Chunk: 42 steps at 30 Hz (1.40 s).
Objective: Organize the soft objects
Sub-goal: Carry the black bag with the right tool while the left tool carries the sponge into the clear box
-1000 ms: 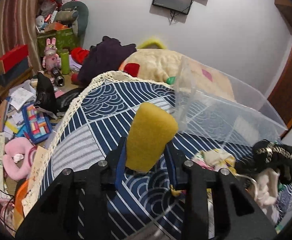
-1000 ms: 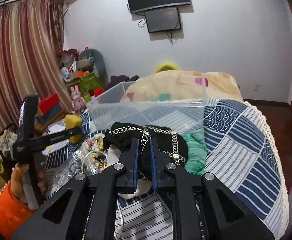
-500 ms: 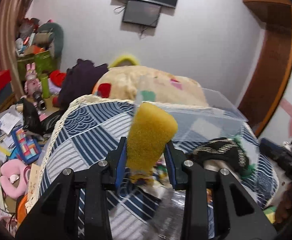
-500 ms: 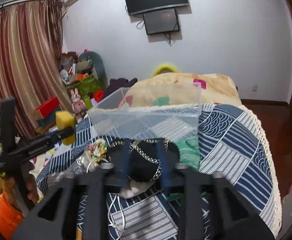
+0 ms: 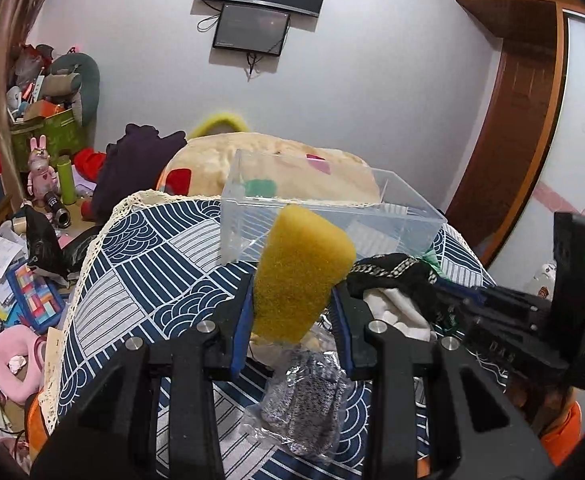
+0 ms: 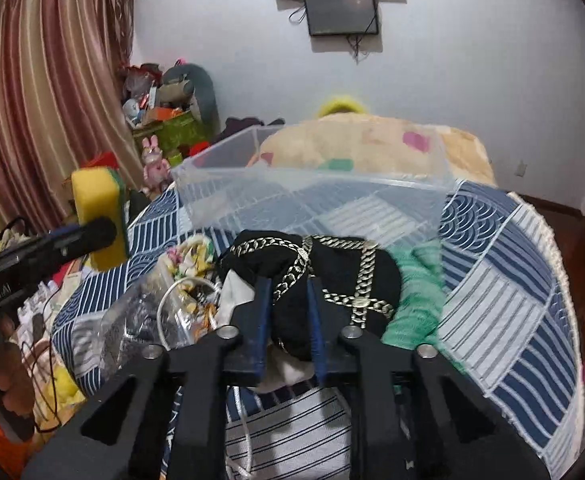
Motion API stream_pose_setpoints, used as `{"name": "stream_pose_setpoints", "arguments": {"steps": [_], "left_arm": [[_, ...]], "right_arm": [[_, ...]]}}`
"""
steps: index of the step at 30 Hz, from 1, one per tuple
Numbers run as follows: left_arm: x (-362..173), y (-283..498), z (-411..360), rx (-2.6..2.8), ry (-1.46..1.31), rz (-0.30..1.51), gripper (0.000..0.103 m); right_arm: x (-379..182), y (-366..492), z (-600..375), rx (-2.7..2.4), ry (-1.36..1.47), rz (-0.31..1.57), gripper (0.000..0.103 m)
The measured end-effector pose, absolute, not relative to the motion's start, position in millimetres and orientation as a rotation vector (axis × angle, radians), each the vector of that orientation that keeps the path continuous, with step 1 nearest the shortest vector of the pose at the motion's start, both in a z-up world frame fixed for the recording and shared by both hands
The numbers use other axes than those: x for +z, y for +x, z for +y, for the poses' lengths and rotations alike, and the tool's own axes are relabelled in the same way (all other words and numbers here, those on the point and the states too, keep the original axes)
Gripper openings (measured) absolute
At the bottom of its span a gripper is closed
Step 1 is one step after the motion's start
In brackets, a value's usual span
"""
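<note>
My left gripper (image 5: 292,304) is shut on a yellow sponge (image 5: 300,272), held above the table in front of the clear plastic bin (image 5: 324,216). In the right wrist view the sponge (image 6: 98,216) shows at the left, with a green backing. My right gripper (image 6: 288,300) has its jaws around a fold of a black cloth with gold chain trim (image 6: 332,276), which lies on the pile in front of the bin (image 6: 312,196). The black cloth (image 5: 396,276) also shows right of the sponge.
A blue-and-white patterned cloth (image 6: 512,280) covers the table. A green knit piece (image 6: 416,292), white cloth, floral fabric (image 6: 188,256) and a clear bag of grey material (image 5: 304,400) lie near the black cloth. Toys and clutter fill the floor at left (image 5: 20,300).
My left gripper swung right with the sponge and now faces the bin. My right gripper opened, moved forward and closed in on the black cloth.
</note>
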State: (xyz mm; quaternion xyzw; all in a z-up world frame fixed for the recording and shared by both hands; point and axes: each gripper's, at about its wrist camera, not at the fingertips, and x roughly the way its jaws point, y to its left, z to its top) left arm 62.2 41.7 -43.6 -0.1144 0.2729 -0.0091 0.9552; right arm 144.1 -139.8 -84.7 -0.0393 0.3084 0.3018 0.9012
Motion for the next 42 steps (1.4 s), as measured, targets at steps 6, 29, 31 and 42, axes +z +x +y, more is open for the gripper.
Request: {"name": "stream_pose_setpoints", "arguments": {"steps": [6, 29, 31, 42], "left_arm": [[-37.2, 61.5, 39.7, -0.03, -0.225, 0.542, 0.035], [-0.9, 147.4, 49.0, -0.012, -0.123, 0.575, 0.036], [-3.6, 160.3, 52.0, -0.008, -0.118, 0.599, 0.036], [-27.3, 213.0, 52.0, -0.059, -0.134, 0.717, 0.036]], "right_arm": [[-59.5, 138.8, -154.0, 0.612, -0.036, 0.572, 0.011], [7.6, 181.4, -145.2, 0.566, -0.031, 0.393, 0.011], [2.7, 191.2, -141.7, 0.564, -0.035, 0.413, 0.011], [-32.4, 227.2, -128.2, 0.562, -0.084, 0.531, 0.011]]}}
